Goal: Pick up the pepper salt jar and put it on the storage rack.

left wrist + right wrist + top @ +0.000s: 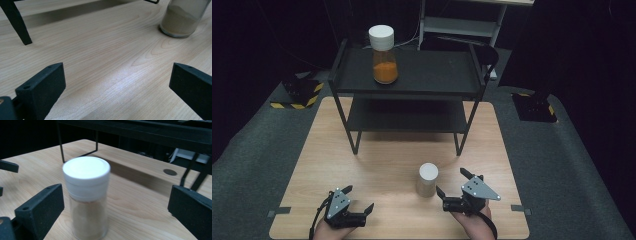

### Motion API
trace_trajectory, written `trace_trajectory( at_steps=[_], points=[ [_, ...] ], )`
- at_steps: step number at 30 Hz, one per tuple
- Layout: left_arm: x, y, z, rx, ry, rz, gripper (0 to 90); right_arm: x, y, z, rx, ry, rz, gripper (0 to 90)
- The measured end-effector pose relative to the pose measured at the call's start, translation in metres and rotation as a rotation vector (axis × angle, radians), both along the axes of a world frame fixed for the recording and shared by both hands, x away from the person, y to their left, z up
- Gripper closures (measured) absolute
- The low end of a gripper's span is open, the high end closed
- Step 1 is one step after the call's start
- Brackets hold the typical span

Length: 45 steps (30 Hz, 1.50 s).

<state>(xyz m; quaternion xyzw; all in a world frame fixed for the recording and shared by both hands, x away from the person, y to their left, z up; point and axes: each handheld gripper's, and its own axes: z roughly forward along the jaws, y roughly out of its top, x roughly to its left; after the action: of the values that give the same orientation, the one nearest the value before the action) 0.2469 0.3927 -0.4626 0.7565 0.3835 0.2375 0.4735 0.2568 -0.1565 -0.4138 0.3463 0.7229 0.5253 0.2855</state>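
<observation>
Standing upright: tan spice jar | just left of right gripper, untouched | jaws wide

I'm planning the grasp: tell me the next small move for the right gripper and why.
Probably ease the right gripper forward and a little to its left around the tan spice jar, then close. Its jaws stand open, the jar is upright on the table just ahead, nearer the left jaw, not yet between them.
</observation>
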Motion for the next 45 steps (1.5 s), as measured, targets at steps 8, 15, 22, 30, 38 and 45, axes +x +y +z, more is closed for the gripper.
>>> trace_trajectory(
  at_steps=[8,15,22,30,38,45],
  points=[
    [0.000,0.002,0.000,-0.003,0.003,0.001,0.9,0.012,0.014,-0.001,0.006,0.019,0.030,0.1],
    [0.000,0.002,0.000,-0.003,0.000,-0.001,0.9,0.020,0.025,-0.003,0.002,0.034,0.053,0.3],
    [-0.001,0.002,0.000,-0.004,-0.001,0.001,0.9,0.031,0.031,-0.007,0.011,0.037,0.091,9.7],
    [-0.001,0.004,-0.001,-0.014,0.006,0.005,0.9,0.035,0.032,-0.018,0.044,0.009,0.094,28.4],
    [-0.001,0.004,0.000,-0.010,0.005,0.004,0.9,0.036,0.030,-0.024,0.055,-0.004,0.093,33.4],
    [-0.002,0.004,-0.001,-0.010,0.002,0.003,0.9,0.033,0.031,-0.029,0.070,-0.020,0.086,33.6]
  ],
)
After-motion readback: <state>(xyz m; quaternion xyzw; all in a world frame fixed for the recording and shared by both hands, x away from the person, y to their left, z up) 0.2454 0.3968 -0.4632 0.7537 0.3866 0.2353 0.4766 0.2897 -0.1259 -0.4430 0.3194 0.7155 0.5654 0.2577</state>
